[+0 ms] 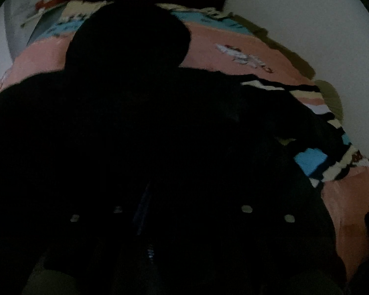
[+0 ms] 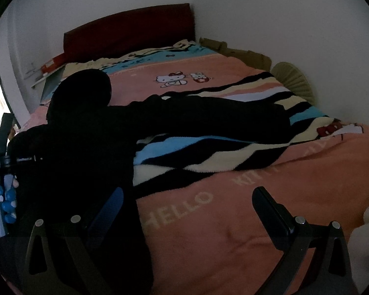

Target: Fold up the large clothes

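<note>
Sprawling across the bed ahead of both tongs is a black hooded garment (image 2: 91, 132), its hood (image 2: 82, 91) lying toward the headboard and one sleeve (image 2: 209, 113) stretched out to the right over the blanket.

Seen from the left wrist, the garment (image 1: 135, 135) fills nearly the whole frame and is too dark to read. The left gripper (image 1: 145, 209) is lost in that blackness; only a few pale rivets and a faint bluish strip show low in the middle, so I cannot tell whether its jaws are apart or closed, or whether they hold cloth. Beyond it and to its right lies the pink blanket (image 1: 233, 49).

From the right wrist, at the far left edge, a gloved hand in blue and white (image 2: 8, 196) sits beside the garment's left side. The right gripper (image 2: 187, 209) stands wide apart with nothing between its jaws. Its left finger (image 2: 108, 209) lies over the garment's near edge, while its right finger (image 2: 270, 216) is above bare blanket (image 2: 233, 221), where the word HELLO shows. Ahead of the gripper, a striped band of black, cream and blue (image 2: 196, 154) crosses the blanket under the sleeve. Farther ahead is a dark red headboard (image 2: 128, 29), and far right a tan fan-shaped item (image 2: 295, 78) against the wall.
</note>
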Demonstrator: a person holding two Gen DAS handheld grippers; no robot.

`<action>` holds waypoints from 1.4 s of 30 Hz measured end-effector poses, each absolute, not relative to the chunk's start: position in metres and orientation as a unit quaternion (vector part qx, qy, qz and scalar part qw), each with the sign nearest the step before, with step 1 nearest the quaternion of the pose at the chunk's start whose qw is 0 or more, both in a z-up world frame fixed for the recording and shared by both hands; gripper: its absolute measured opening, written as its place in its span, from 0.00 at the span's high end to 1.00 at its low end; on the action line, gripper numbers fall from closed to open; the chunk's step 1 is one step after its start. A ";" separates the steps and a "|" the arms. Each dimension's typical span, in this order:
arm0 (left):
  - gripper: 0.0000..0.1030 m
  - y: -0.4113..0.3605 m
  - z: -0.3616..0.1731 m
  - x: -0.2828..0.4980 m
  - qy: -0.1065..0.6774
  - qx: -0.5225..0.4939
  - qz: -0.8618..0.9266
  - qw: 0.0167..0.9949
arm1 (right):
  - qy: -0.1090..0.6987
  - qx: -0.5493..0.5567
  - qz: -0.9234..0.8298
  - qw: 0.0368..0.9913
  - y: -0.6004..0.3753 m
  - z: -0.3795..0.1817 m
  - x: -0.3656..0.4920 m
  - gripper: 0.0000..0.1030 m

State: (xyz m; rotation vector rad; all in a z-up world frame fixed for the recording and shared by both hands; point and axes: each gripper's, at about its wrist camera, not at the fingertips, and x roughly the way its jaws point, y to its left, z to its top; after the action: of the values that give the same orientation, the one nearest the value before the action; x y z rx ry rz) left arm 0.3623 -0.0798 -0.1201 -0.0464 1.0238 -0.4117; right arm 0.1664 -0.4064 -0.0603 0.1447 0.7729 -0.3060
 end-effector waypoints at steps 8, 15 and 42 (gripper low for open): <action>0.52 -0.053 -0.071 0.331 0.446 -0.054 -0.270 0.852 | 0.380 0.069 -0.135 0.912 -0.387 -0.055 0.177 0.00; 0.52 0.032 -0.039 0.370 0.404 -0.018 -0.166 0.899 | 0.380 0.071 -0.051 0.921 -0.331 -0.023 0.224 0.01; 0.48 0.068 -0.133 0.453 0.410 0.001 -0.098 0.907 | 0.516 -0.021 0.019 0.856 -0.199 -0.156 0.478 0.01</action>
State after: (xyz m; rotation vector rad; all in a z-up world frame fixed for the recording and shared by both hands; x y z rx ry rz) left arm 0.4526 0.0682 -0.1328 0.0029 0.8470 -0.2023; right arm 0.4779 -0.1994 -0.1560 -0.0446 1.0855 0.0398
